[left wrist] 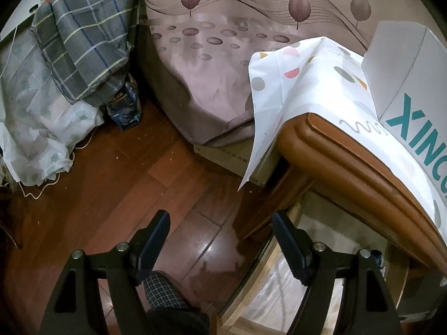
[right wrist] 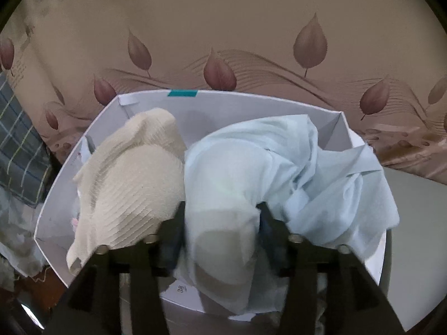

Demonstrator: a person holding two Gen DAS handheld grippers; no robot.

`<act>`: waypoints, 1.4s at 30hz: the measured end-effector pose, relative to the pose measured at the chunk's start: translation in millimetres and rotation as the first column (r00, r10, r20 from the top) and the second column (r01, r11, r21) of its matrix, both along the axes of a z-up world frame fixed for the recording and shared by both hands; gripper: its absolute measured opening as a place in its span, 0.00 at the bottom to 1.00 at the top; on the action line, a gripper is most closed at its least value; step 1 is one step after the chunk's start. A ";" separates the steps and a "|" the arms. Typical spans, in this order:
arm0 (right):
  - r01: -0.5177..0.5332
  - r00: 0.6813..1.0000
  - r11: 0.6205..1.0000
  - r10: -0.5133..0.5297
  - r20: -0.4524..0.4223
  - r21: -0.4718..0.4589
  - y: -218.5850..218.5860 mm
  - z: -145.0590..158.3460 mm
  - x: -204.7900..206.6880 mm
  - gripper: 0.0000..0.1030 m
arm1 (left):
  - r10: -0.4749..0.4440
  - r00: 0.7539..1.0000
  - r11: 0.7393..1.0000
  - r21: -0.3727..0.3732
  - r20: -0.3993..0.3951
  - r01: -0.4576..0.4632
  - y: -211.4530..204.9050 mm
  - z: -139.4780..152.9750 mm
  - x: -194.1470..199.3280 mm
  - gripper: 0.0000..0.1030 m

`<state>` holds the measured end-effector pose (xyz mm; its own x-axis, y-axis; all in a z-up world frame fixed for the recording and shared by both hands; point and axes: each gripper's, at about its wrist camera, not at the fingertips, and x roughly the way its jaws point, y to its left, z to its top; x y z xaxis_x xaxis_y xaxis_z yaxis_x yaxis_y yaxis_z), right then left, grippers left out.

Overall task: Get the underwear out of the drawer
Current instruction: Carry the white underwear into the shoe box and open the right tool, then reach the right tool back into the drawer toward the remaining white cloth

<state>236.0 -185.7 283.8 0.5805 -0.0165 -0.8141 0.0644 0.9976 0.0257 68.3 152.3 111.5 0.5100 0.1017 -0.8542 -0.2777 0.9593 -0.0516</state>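
We see the pale blue underwear (right wrist: 251, 173), thin and crumpled, heaped in the right half of a white cardboard box (right wrist: 56, 212), spilling over its right rim. The right gripper (right wrist: 220, 220) has its jaws about half open, a soft fold between them; we cannot tell if the pads press it. A cream ribbed garment (right wrist: 131, 173) fills the box's left half. The left gripper (left wrist: 220, 240) hangs wide open and empty over glossy wood floor (left wrist: 111, 184), beside a drawer (left wrist: 279, 293).
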 end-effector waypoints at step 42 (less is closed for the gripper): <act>-0.497 0.790 0.862 0.401 -0.464 -0.101 15.2 -220.5 -185.8 0.74 | 0.013 0.999 1.000 -0.013 -0.033 -0.014 2.5 -6.1 3.4 0.75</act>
<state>50.1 -170.5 63.3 0.1739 -0.0338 -0.9842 -0.4356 0.8937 -0.1077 71.7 154.8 105.3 0.4801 0.0971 -0.8718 -0.2922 0.9548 -0.0546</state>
